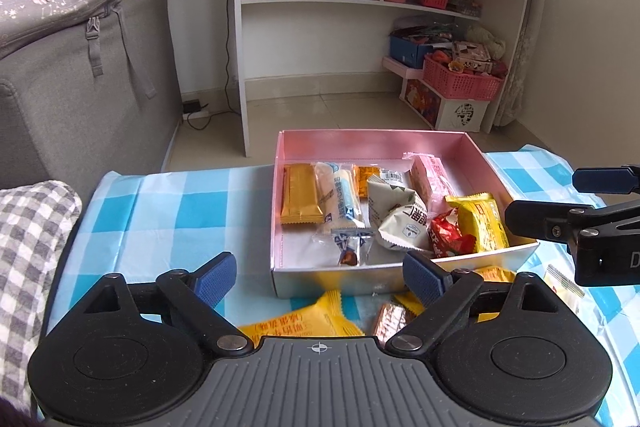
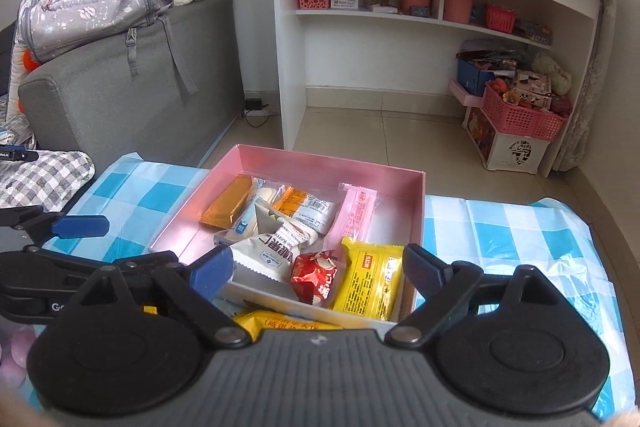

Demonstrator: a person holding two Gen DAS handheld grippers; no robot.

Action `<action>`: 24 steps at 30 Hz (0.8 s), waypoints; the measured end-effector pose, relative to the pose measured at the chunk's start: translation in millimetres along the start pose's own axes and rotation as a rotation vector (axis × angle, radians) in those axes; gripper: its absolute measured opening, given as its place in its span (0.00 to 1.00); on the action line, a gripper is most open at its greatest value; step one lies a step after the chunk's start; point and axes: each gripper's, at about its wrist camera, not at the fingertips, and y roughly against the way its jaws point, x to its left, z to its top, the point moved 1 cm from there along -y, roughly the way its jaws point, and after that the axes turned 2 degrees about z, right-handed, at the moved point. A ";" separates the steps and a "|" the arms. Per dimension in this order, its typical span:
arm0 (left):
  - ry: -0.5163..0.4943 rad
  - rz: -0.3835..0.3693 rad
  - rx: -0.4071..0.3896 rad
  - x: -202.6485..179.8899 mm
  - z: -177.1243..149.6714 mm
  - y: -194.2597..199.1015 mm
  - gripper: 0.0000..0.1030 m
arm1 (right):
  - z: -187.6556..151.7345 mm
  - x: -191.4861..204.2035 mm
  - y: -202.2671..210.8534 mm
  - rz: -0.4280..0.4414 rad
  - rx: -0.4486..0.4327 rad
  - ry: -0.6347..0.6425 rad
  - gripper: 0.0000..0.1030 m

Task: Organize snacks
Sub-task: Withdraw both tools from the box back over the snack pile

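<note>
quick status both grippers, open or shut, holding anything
Left gripper: open, holding nothing, hovering at the near edge of the pink box.
Right gripper: open, holding nothing, over the box's near corner.

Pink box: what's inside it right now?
The pink box holds an orange wafer pack, a pink bar, a yellow pack, a red candy and white pouches. Anything beneath the pile is covered.

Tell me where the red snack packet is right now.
The red snack packet lies inside the pink box near its front edge, between the yellow packet and a white packet.
</note>
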 end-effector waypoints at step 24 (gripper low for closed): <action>-0.012 0.017 0.025 0.6 -58.0 72.4 0.99 | -45.2 22.1 41.1 -0.020 0.069 -0.034 1.00</action>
